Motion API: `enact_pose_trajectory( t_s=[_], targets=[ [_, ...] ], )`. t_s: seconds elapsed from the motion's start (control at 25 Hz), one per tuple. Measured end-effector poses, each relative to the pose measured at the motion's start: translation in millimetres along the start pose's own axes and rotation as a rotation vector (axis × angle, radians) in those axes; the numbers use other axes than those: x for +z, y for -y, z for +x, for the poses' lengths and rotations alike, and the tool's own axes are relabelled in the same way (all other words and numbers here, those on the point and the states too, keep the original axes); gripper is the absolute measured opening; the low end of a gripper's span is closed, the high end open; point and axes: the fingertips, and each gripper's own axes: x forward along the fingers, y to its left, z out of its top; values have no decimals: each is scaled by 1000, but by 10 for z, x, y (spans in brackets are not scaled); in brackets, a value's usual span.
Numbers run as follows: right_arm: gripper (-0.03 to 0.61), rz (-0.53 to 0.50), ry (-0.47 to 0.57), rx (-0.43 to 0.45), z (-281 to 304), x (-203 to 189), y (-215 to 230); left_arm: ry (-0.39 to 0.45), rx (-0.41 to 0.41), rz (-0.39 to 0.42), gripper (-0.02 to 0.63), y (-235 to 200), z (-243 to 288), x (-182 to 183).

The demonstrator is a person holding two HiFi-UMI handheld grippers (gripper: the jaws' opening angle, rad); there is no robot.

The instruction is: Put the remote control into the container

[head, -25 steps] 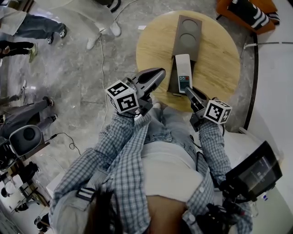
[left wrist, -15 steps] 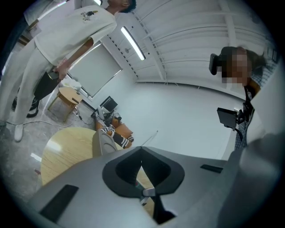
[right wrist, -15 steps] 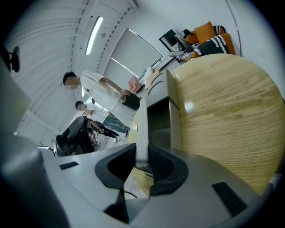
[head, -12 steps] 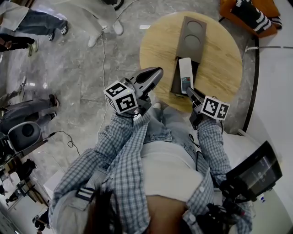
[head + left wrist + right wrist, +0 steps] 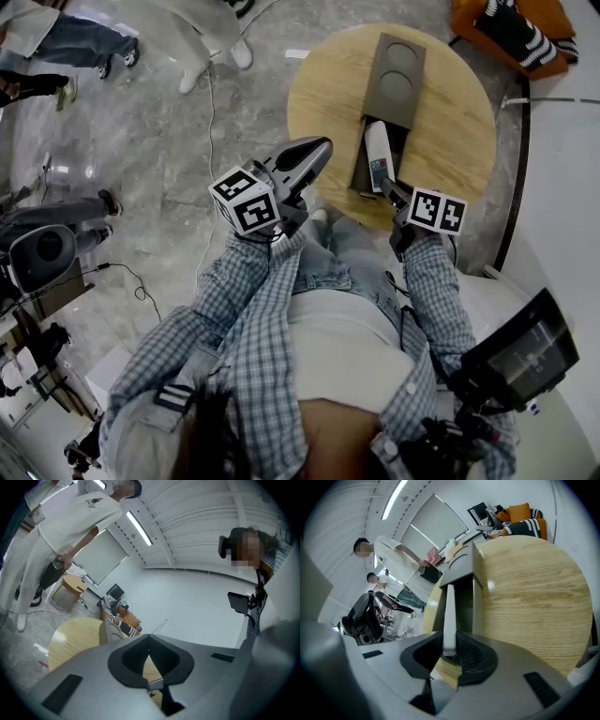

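Observation:
A long grey container [image 5: 397, 86] lies on the round wooden table [image 5: 450, 141]; its far half bears two round recesses and its near half is an open trough. The white remote control [image 5: 378, 153] is tilted on its edge with its far end inside that trough. My right gripper [image 5: 390, 188] is shut on the remote's near end. In the right gripper view the remote [image 5: 449, 613] shows edge-on between the jaws of the right gripper [image 5: 447, 656], running into the container [image 5: 465, 585]. My left gripper [image 5: 309, 159] is shut and empty, held off the table's left edge; the left gripper [image 5: 150, 660] faces the table [image 5: 70, 637].
People stand on the marble floor [image 5: 169, 122] at the left and top, with a cable [image 5: 208, 103] trailing there. An orange seat with a striped cushion [image 5: 511, 28] sits at the top right. A white wall ledge [image 5: 562, 169] runs along the right.
The remote has turned from lying face-up to standing on its edge and has gone a little further into the container's trough with the right gripper. The left gripper has barely moved.

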Motion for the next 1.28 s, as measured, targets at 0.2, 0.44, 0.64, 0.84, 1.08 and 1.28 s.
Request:
enact_pose_trajectory(
  t_s=[0.2,0.44,0.64,0.84,1.08,1.28],
  targets=[
    [92,-13,-13,-22,43,9,39,4,4,2,9,14,-21,-12],
    [92,-53,-45,-46,95,10,58,-4,4,14,9,47,-24,-48],
    [92,-89,-83,-83,119,-4,63,-11,2,35,9,98,-28,-71],
    [93,-103,-98,-102,134,-17,57,-4,6,38,9,107,-61,-68],
    [92,-114,-103,-102,136,-51,61,-1,8,33,9,98,-76,-81],
    [94,-147,-106,-98,139,-76,43,-6,4,35,9,105,-54,-91]
  ],
)
